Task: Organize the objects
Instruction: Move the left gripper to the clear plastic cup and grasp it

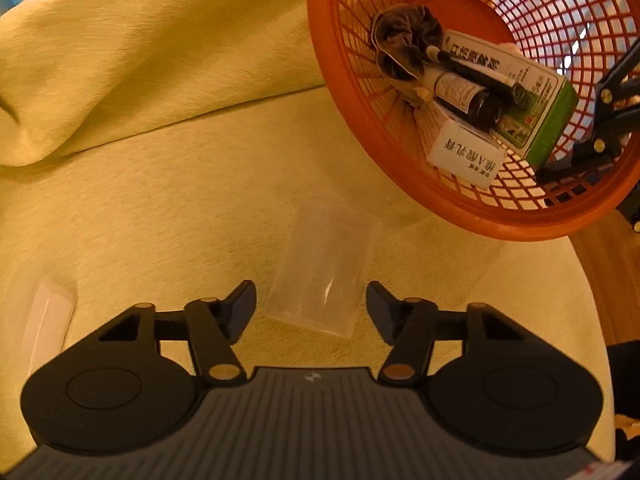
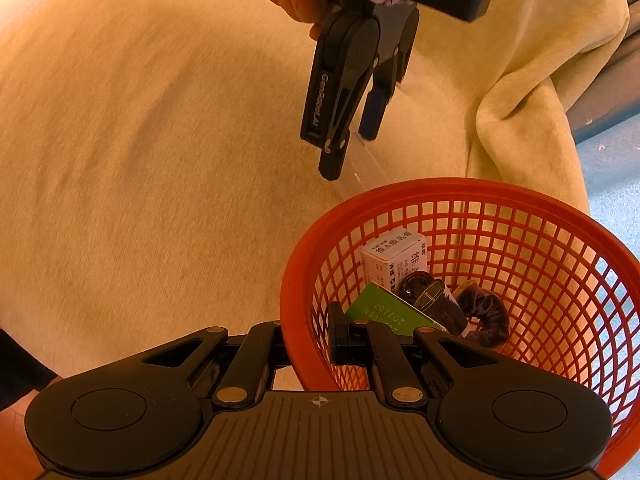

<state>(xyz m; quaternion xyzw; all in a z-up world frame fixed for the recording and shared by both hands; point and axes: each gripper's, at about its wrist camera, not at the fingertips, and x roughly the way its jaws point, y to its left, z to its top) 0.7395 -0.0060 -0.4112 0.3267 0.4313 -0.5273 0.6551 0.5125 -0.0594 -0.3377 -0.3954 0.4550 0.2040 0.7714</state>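
A: Where is the clear plastic cup (image 1: 322, 266)?

B: Lying on its side on the yellow blanket (image 1: 160, 184), just in front of the left gripper (image 1: 311, 300). Its long axis runs roughly straight away from the gripper, tipped a little to the right. The wider open mouth points back toward the gripper and the narrower base points toward the orange basket (image 1: 344, 92).

A: Is the gripper holding it?

B: No. The fingers are spread wide, one on either side of the cup's mouth, and neither touches it.

A: And the right gripper (image 2: 310, 340)?

B: It is clamped on the basket's rim, one finger outside the wall and one inside. The basket looks tilted in the left view.

A: What lies in the basket?

B: A green box (image 1: 550, 128), a white box (image 1: 466, 152), a dark bottle (image 1: 470, 98) and a brown scrunchie (image 1: 404, 40), all piled together.

A: Anything else on the blanket?

B: A small clear piece (image 1: 46, 320) at the far left, too blurred to tell.
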